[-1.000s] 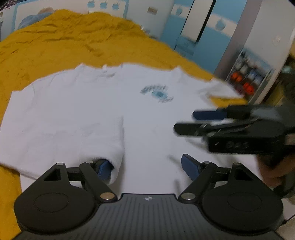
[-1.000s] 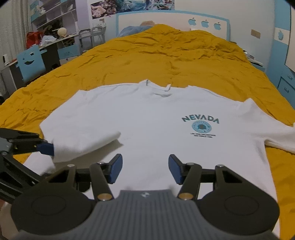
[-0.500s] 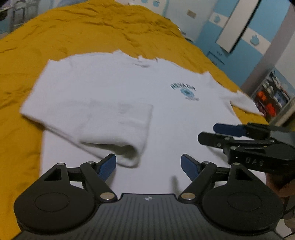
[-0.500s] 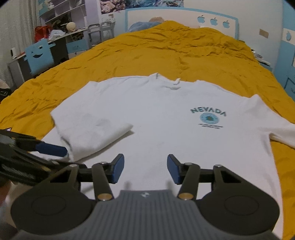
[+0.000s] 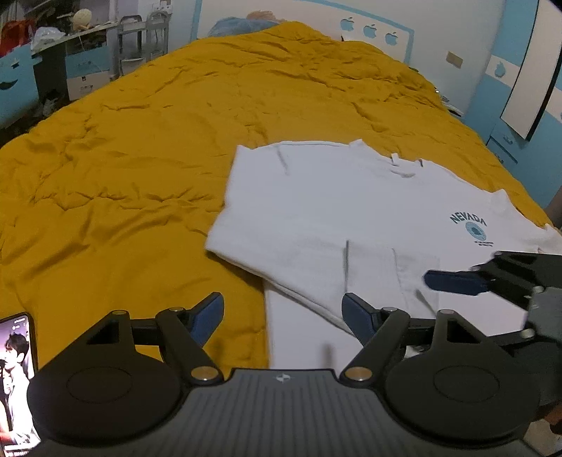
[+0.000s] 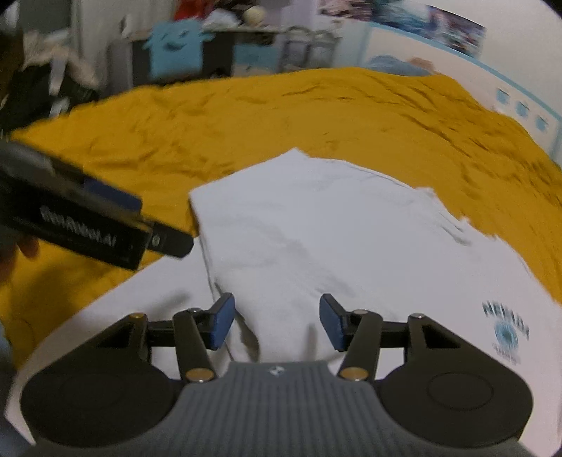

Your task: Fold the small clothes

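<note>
One sleeve folded in, most of the folding left

The white T-shirt (image 5: 351,211) lies flat on the yellow bedspread (image 5: 140,158), its sleeve (image 5: 386,274) at 4 o'clock turned inward; left gripper (image 5: 282,313) gapes wide but is narrowing, right gripper (image 6: 277,323) half-open, both holding nothing.

Black left gripper (image 5: 282,311), blue pads, brass screws, ribbed body.

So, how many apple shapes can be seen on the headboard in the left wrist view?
3. They sit in a row on the white headboard behind the yellow bedspread: left apple, middle apple, right apple.
</note>
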A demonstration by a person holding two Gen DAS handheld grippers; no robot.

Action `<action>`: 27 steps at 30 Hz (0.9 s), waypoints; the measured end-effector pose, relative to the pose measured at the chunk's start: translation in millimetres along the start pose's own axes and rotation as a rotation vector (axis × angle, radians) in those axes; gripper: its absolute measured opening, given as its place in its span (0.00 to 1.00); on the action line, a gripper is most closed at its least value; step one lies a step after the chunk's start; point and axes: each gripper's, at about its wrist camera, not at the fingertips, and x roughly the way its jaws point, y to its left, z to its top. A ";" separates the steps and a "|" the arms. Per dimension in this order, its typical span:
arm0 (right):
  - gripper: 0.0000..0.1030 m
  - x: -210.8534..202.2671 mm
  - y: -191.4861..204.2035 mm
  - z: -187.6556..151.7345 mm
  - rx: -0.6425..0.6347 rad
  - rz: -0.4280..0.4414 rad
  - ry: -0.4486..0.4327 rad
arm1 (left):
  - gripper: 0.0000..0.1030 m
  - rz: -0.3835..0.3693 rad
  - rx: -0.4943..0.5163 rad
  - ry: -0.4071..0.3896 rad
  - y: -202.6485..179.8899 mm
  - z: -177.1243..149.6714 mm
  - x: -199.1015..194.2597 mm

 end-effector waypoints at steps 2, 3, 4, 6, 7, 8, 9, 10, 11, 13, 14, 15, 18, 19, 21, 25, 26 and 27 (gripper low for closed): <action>0.31 14.2 4.1 4.2 -0.039 0.007 0.039 | 0.87 -0.011 -0.003 0.005 5.0 -1.1 2.4; 0.12 19.4 2.0 5.6 -0.040 0.013 0.058 | 0.87 -0.015 0.000 0.007 5.5 -2.6 2.5; 0.08 20.4 -1.3 6.7 -0.034 0.024 0.070 | 0.87 -0.018 0.002 0.010 5.8 -3.5 3.5; 0.05 9.2 -10.4 8.6 -0.013 0.025 0.047 | 0.87 -0.031 0.008 0.011 7.0 -7.2 6.1; 0.05 -1.4 -20.0 9.0 0.008 0.022 0.026 | 0.87 -0.038 0.011 0.012 6.8 -8.6 7.1; 0.04 -12.9 -30.5 9.1 0.043 0.020 0.006 | 0.87 -0.043 0.012 0.013 6.3 -9.5 8.9; 0.04 -24.1 -42.4 9.0 0.089 0.014 -0.012 | 0.87 -0.045 0.011 0.016 5.7 -10.3 10.8; 0.04 -35.9 -56.0 6.0 0.135 0.005 -0.022 | 0.86 -0.047 0.011 0.019 5.1 -11.0 12.7; 0.04 -47.2 -69.6 0.1 0.181 -0.007 -0.026 | 0.86 -0.049 0.009 0.023 4.4 -11.8 14.7; 0.00 -64.4 -91.2 -16.5 0.262 -0.016 -0.018 | 0.86 -0.056 0.009 0.030 2.2 -13.3 18.0; 0.00 -71.3 -102.7 -29.9 0.315 -0.011 0.001 | 0.86 -0.058 0.012 0.031 0.6 -13.9 19.4; 0.01 -75.4 -111.8 -43.1 0.362 0.001 0.019 | 0.86 -0.060 0.016 0.032 -0.8 -14.4 20.5; 0.10 -79.7 -123.0 -87.8 0.465 0.022 0.096 | 0.86 -0.061 0.027 0.039 -5.3 -14.9 22.7; 0.13 -80.1 -122.8 -101.6 0.484 0.018 0.123 | 0.86 -0.060 0.029 0.041 -6.2 -14.9 22.8; 0.21 -81.9 -121.6 -122.6 0.540 0.012 0.139 | 0.86 -0.053 0.034 0.047 -7.7 -14.6 22.8; 0.40 -89.5 -147.8 -141.1 0.755 0.071 0.090 | 0.86 -0.022 0.035 0.059 -7.9 -14.0 24.3; 0.41 -85.5 -156.2 -144.3 0.814 0.092 0.080 | 0.86 -0.014 0.032 0.060 -8.0 -14.1 24.4; 0.43 -80.4 -165.2 -148.3 0.883 0.116 0.074 | 0.86 -0.010 0.028 0.061 -7.1 -14.1 24.5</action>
